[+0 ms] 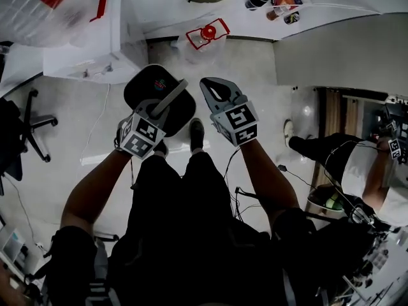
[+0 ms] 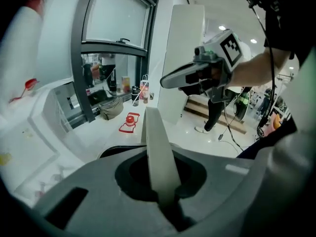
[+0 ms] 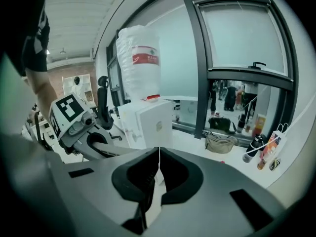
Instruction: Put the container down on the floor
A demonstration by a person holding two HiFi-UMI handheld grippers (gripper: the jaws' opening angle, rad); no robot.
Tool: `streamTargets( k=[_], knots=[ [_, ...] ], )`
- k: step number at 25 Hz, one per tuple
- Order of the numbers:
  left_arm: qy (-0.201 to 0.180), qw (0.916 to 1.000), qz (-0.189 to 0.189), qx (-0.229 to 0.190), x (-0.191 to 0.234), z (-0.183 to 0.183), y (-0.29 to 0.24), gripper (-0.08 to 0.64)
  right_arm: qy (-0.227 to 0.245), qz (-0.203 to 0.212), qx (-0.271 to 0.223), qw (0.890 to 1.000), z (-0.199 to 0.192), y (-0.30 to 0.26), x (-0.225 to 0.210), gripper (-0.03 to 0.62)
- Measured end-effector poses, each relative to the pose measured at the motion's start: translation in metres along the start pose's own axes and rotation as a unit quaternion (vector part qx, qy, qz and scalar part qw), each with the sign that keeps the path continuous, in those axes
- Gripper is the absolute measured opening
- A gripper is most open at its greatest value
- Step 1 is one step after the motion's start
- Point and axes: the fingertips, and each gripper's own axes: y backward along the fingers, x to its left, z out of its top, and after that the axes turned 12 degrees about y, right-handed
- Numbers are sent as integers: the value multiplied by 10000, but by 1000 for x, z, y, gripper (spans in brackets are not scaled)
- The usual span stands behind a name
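Head view, left tool [image 1: 162, 104] gripping flat grey handle [image 1: 178, 88] of round black container [image 1: 145, 85], right tool [image 1: 207, 83] closed (empty)

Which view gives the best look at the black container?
Head view: the black container shows nearly whole from above. Left gripper view shows only its pale handle in the left claw and a rim sliver; right gripper view doesn't show it.

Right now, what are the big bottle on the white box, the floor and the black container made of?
The big bottle looks like clear plastic: its see-through wall is ribbed, with a red label. The floor seems polished stone or tile: pale, glossy, showing reflections. The black container is dark and matte, maybe plastic or fabric; too dim to tell.
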Motion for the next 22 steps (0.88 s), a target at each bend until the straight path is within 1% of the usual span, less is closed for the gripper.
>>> streamTargets(
  k=[5, 10, 14, 16, 19, 20, 22],
  knots=[
    [-189, 9995, -216, 140, 5, -20, -42, 14, 220, 275, 373, 9987, -46, -22, -2, 9],
    [-346, 9984, -278, 356, 17, -38, -76, 14, 118, 563, 635, 9963, -81, -44, 4, 9],
    [-348, 9984, -345, 287, 21, -54, -103, 14, 188, 789, 750, 9939, -106, -57, 13, 9],
    [-388, 9981, -312, 368, 24, -68, -120, 14, 211, 813, 800, 9932, -119, -64, 16, 9],
    [-506, 9968, -253, 560, 30, -88, -150, 14, 71, 647, 933, 9935, -142, -77, 16, 9],
    [-518, 9965, -231, 619, 31, -95, -159, 14, 18, 646, 978, 9931, -149, -81, 17, 11],
    [-513, 9960, -192, 703, 34, -105, -173, 14, -69, 772, 1043, 9915, -165, -86, 23, 11]
  ],
)
